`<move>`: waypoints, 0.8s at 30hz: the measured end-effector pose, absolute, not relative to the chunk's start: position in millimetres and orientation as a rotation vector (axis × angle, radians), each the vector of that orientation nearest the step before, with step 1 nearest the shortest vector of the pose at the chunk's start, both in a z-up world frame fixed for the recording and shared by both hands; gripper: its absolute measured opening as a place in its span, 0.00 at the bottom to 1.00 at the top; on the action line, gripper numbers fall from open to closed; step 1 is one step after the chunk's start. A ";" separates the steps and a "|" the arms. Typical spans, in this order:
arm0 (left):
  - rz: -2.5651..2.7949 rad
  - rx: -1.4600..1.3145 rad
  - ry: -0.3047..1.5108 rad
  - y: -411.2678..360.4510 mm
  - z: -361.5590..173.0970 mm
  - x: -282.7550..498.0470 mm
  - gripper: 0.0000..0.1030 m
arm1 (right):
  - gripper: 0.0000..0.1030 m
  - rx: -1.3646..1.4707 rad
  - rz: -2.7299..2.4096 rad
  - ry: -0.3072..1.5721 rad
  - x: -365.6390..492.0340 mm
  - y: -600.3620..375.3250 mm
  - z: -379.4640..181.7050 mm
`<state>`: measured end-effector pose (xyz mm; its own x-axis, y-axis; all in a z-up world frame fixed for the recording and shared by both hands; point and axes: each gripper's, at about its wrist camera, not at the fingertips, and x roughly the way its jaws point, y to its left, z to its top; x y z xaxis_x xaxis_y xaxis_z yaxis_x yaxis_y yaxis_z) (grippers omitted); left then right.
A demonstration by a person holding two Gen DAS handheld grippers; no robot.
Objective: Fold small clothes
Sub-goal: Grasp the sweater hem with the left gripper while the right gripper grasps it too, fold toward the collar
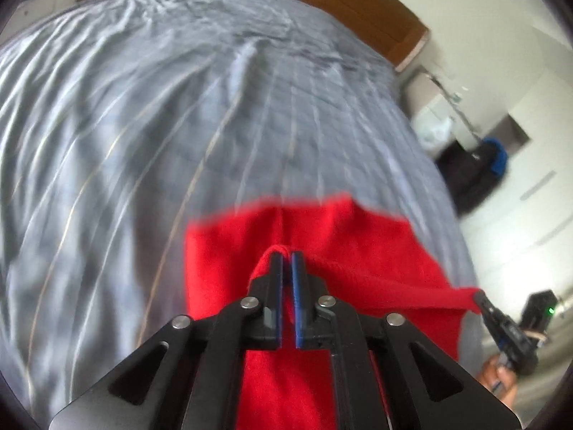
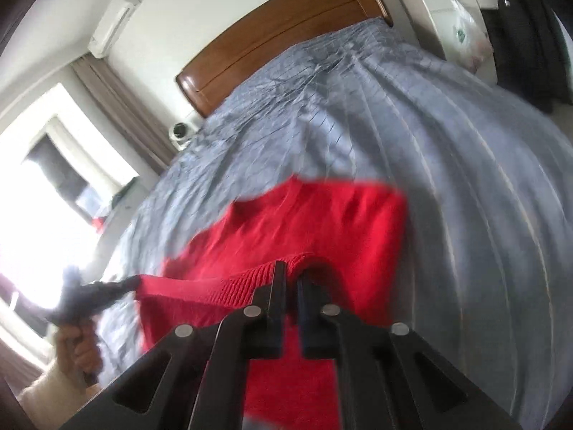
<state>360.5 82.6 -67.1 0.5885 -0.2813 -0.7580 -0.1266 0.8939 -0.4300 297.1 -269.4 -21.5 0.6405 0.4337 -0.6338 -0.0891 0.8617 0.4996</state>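
The left claw [image 1: 287,256] is clenched on the ribbed edge of a red garment [image 1: 322,236], and the right claw [image 2: 292,268] is clenched on the same edge further along. Between the two claws this red edge is pulled into a straight band, lifted above the rest of the cloth. The remaining part of the garment hangs down and spreads over the bed [image 1: 143,125], which is covered with a grey-blue striped sheet. A brown wooden headboard [image 2: 272,39] stands at the far end of the bed. In the right wrist view the person's left hand [image 2: 77,349] holds the handle of the left tool.
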 end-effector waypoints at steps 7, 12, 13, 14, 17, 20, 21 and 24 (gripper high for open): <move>0.027 -0.416 0.938 108.1 -76.0 349.4 0.44 | 0.38 0.518 0.170 0.810 344.9 -289.3 -42.1; -0.159 -0.247 0.926 71.4 -77.4 289.8 0.87 | 0.39 0.322 0.406 0.865 293.5 -249.0 -33.2; -0.165 -0.189 0.959 62.2 -88.3 281.4 0.88 | 0.43 0.301 0.443 0.886 286.5 -241.9 -37.2; -0.146 -0.133 0.996 55.9 -99.2 275.0 0.87 | 0.46 0.265 0.486 0.931 272.5 -232.2 -46.0; -0.041 -0.092 1.085 61.7 -114.3 249.9 0.70 | 0.50 0.133 0.400 1.061 248.0 -227.7 -76.7; -0.011 -0.077 0.989 62.6 -84.0 210.1 0.89 | 0.47 0.148 0.329 1.025 207.1 -244.5 -65.7; 0.014 -0.044 0.938 59.1 -72.8 195.3 0.97 | 0.52 0.151 0.333 0.987 191.6 -245.6 -55.0; 0.053 0.028 0.845 46.9 -54.1 163.6 0.97 | 0.78 0.112 0.314 0.896 152.0 -242.1 -38.2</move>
